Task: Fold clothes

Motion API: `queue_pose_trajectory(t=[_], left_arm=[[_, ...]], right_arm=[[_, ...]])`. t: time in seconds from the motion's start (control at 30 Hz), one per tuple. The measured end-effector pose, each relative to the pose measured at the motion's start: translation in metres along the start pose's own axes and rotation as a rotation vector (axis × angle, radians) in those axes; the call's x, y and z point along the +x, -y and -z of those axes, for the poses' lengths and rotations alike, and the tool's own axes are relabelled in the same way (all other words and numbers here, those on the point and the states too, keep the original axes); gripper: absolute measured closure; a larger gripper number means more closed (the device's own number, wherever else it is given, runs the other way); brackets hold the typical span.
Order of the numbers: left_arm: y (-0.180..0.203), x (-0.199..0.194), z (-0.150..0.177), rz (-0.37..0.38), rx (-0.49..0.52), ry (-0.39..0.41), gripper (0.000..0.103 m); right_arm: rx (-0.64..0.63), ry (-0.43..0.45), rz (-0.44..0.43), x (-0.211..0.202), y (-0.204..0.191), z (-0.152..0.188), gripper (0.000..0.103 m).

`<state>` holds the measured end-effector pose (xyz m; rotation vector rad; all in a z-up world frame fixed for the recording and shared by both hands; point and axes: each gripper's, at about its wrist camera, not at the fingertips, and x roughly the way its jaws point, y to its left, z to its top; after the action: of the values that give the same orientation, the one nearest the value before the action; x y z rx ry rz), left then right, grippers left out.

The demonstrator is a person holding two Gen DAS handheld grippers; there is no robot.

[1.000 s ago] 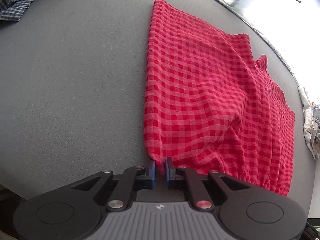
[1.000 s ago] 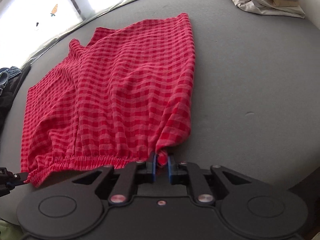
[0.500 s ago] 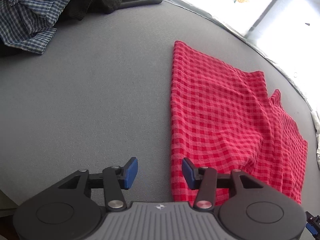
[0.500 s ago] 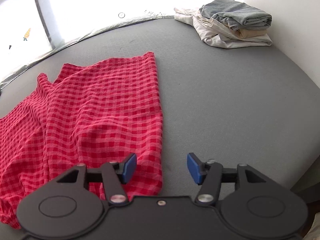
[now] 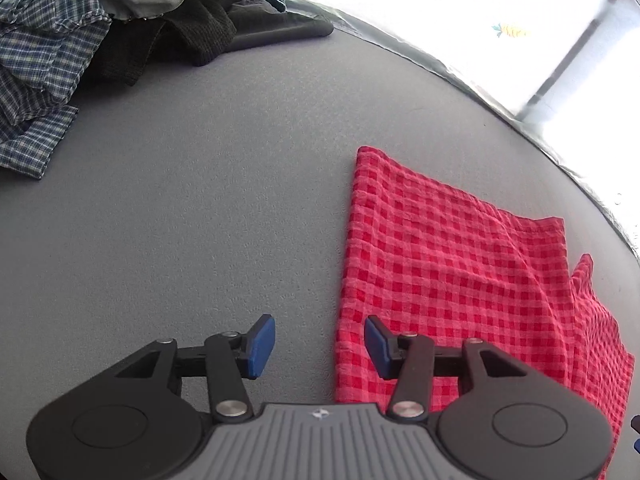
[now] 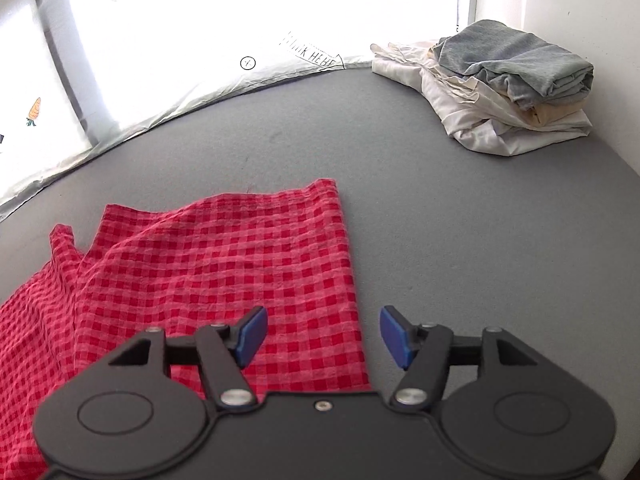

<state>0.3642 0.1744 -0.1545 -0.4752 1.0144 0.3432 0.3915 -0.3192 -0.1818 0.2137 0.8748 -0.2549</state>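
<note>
A red checked garment (image 5: 448, 280) lies spread on the grey surface (image 5: 200, 220), with some wrinkles near its far edge. It also shows in the right wrist view (image 6: 208, 272). My left gripper (image 5: 320, 346) is open and empty, above the garment's near left edge. My right gripper (image 6: 324, 334) is open and empty, above the garment's near right edge. The garment's near hem is hidden under both gripper bodies.
A heap of unfolded clothes, with a blue plaid shirt (image 5: 36, 80) and dark items (image 5: 192, 36), lies at the far left. A stack of folded grey and white clothes (image 6: 508, 84) sits at the far right by the wall. Bright windows run along the back.
Both grippers were shut on the garment's near corners; they have let go, opened and lifted, tilting up. The garment now lies flat on the surface.
</note>
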Motion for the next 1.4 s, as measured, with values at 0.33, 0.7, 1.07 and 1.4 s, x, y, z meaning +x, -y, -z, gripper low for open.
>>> queue_pose_trajectory(t=[0.33, 0.7, 1.07, 1.4], left_arm=[[0.03, 0.062, -0.065, -0.018, 0.015, 0.026, 0.052], [0.033, 0.065, -0.069, -0.039, 0.051, 0.055, 0.052], [0.043, 0.071, -0.068, 0.007, 0.1, 0.063, 0.077], [0.038, 0.074, -0.071, 0.049, 0.056, 0.099, 0.103]], right_arm=[[0.012, -0.095, -0.003, 0.103, 0.002, -0.074, 0.06], [0.023, -0.018, 0.13, 0.12, 0.021, -0.087, 0.096], [-0.255, 0.046, -0.239, 0.078, -0.103, -0.085, 0.05], [-0.486, -0.066, -0.471, 0.106, -0.226, -0.066, 0.101]])
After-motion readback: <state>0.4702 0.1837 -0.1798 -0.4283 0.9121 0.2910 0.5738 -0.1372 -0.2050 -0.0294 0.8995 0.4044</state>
